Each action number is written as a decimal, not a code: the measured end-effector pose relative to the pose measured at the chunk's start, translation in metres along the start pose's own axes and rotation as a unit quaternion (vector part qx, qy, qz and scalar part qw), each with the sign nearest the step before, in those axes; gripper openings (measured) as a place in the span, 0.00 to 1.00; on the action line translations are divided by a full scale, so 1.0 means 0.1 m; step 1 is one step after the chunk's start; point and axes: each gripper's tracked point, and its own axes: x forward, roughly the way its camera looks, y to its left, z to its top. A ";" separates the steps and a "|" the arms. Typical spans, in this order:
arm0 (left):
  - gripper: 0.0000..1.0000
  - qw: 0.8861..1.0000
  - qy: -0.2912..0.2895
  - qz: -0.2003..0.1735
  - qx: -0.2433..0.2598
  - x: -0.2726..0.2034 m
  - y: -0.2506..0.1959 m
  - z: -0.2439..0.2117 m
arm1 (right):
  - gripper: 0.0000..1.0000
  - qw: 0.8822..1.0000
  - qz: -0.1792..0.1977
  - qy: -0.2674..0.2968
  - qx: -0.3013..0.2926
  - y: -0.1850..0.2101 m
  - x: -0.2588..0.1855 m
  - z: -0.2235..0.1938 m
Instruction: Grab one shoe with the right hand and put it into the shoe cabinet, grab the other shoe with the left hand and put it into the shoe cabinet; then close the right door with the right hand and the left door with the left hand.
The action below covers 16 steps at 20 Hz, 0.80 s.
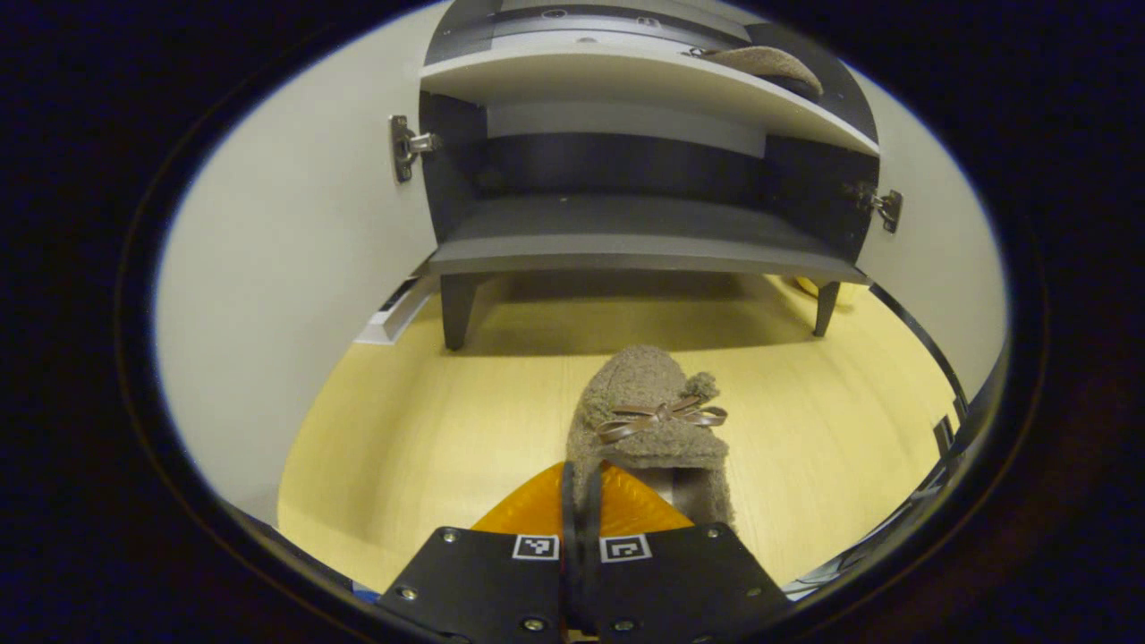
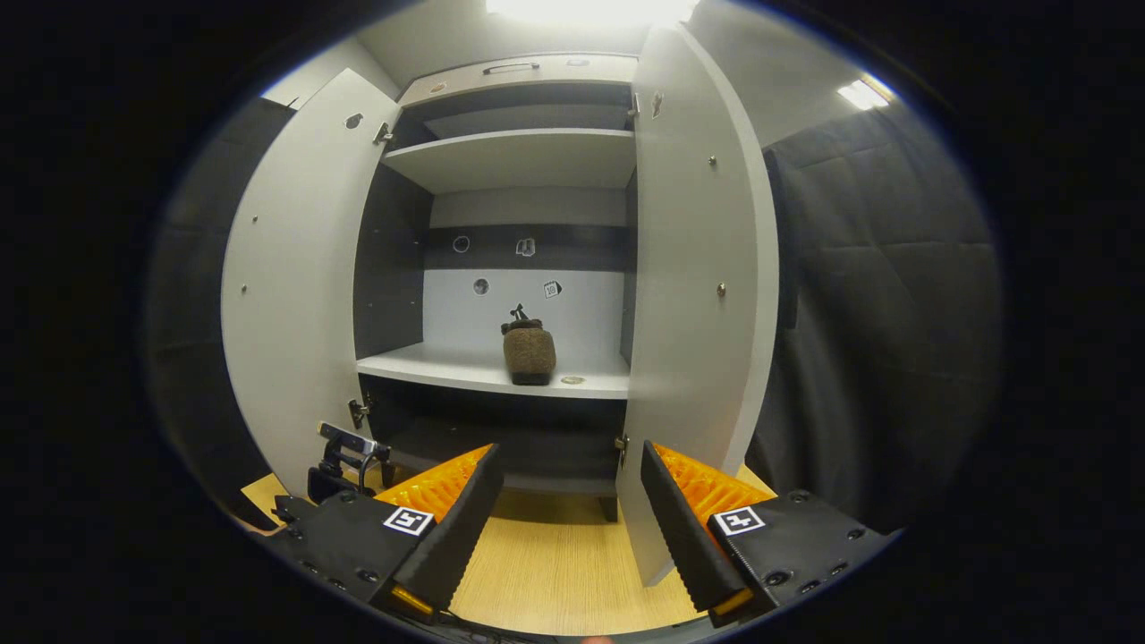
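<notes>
In the left gripper view, the left gripper (image 1: 581, 487) has its fingers drawn together on the heel edge of a fuzzy grey-brown slipper with a brown ribbon bow (image 1: 648, 416); the pinch point itself is hidden behind the fingers. The slipper's toe points toward the tall white-and-dark shoe cabinet (image 1: 626, 228), over the pale yellow wooden floor (image 1: 402, 429). A second matching slipper (image 1: 765, 63) lies on the white middle shelf (image 1: 626, 85), cut off at the top edge.

In the right gripper view, the right gripper (image 2: 568, 501) is spread wide and holds nothing. Beyond it both white doors stand open: the left door (image 2: 295, 295) and the right door (image 2: 693, 295). Quilted black cloth (image 2: 877, 313) hangs on the right.
</notes>
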 end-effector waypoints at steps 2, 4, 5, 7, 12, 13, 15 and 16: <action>0.02 1.000 -0.010 0.000 -0.006 -0.19 0.02 0.12 | 0.98 1.000 0.008 -0.001 0.006 0.00 -0.04 -0.02; 0.01 1.000 -0.031 0.002 -0.004 -0.35 0.03 0.29 | 0.98 1.000 0.017 -0.003 0.009 0.02 -0.09 -0.02; 0.01 0.999 -0.044 0.004 -0.001 -0.46 0.02 0.39 | 0.98 1.000 0.021 -0.004 0.010 0.03 -0.10 -0.02; 0.01 0.998 -0.070 0.005 0.004 -0.66 -0.02 0.61 | 0.98 0.999 0.030 -0.009 0.011 0.04 -0.16 -0.02; 0.01 0.991 -0.131 0.004 -0.008 -1.05 -0.08 1.18 | 0.98 0.999 0.041 -0.017 0.012 0.02 -0.25 0.02; 0.01 0.990 -0.144 0.005 -0.008 -1.12 -0.08 1.29 | 0.98 0.999 0.041 -0.018 0.012 0.00 -0.28 0.02; 0.02 0.986 -0.165 0.001 -0.009 -1.27 -0.11 1.49 | 0.98 0.999 0.039 -0.020 0.013 -0.04 -0.31 0.01; 0.02 0.984 -0.176 0.000 -0.012 -1.34 -0.14 1.60 | 0.97 0.999 0.037 -0.020 0.014 -0.05 -0.33 0.01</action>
